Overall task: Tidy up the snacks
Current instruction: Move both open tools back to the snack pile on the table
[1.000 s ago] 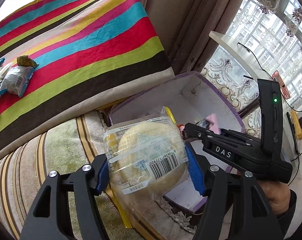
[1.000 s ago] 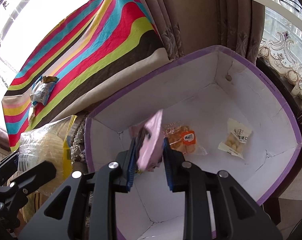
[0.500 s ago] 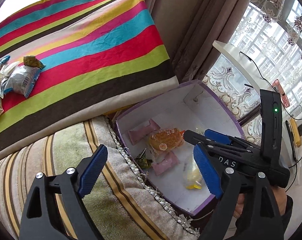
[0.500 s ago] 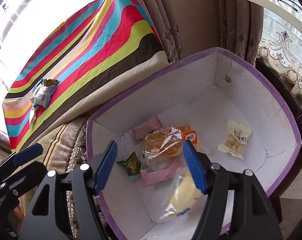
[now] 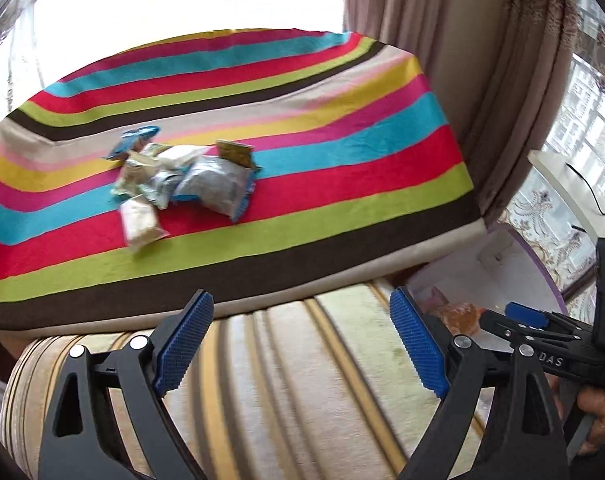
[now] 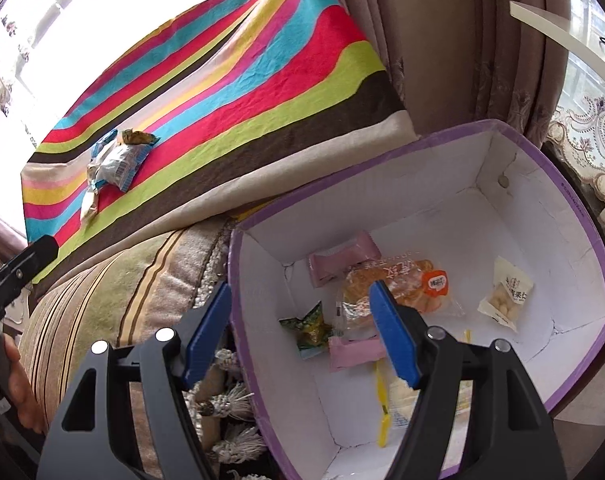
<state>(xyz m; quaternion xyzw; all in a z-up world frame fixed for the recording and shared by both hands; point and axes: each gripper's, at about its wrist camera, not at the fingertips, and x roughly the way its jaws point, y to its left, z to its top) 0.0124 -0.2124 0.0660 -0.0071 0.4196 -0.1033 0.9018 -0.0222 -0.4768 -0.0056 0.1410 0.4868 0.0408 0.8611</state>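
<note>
Left claw [image 5: 298,344]: jaws stand wide apart with nothing between them, blue pads bare; they have just been opening, though the last half second added almost nothing. It hangs over the striped sofa arm, beside the box.
Right claw [image 6: 302,332]: jaws apart and empty, just been opening; the left pad sits outside the near wall of the box, the right pad over the inside.
Sofa arm [image 5: 286,380]: pale green and beige with yellow and brown stripes, right against the near left side of the box; tassels hang where they meet.
Box [image 6: 574,208]: purple rim, white inside, open at the top, tilted toward the right wrist camera.
Clear yellow-edged packet [image 6: 398,400]: on the box floor at its near wall, partly behind the right claw's finger.
Pink packets [image 6: 354,352]: one near the middle of the box floor, a second [image 6: 342,258] further in.
Green sweet [image 6: 308,326]: left of the nearer pink packet, by the box's left wall.
Bread packet [image 6: 406,288]: mid-floor, orange label, overlapping the pink ones.
White nut packet [image 6: 508,294]: apart, toward the box's right wall.
Striped blanket [image 5: 342,168]: beyond the sofa arm and box, raised above them.
Snack pile [image 5: 182,180]: loose packets clustered on the blanket, well away from the box; blurred.
Curtain [image 5: 482,80]: behind the box.
</note>
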